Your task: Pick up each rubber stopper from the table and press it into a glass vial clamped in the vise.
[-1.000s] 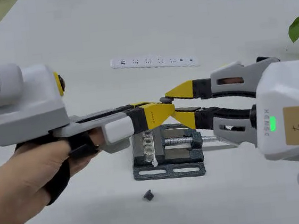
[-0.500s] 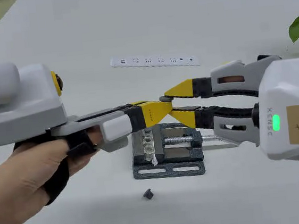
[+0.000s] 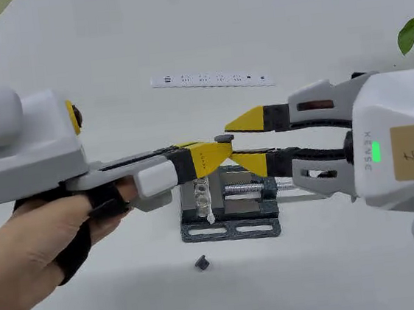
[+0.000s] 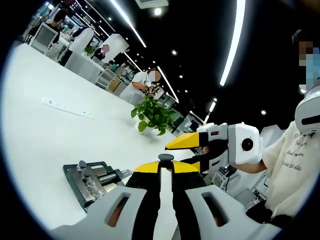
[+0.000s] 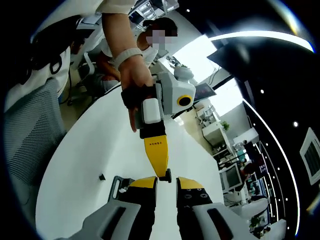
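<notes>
Left gripper [image 3: 223,150] had its fingers pinched shut on a rubber stopper [image 3: 224,137], cap up, in mid-air above the vise [image 3: 233,230]. Right gripper [image 3: 229,143] fingers were open, straddling it from the opposite side. Another stopper [image 3: 201,262] lay toward the desk's near edge. Compared with a second before, the right fingers looked slightly wider.

"XENSE" on right tool [image 3: 229,143]

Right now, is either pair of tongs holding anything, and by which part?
The left tongs pinch a rubber stopper at their very tips, by its lower part; its head stands above them. The right tongs are open, holding nothing.
</notes>
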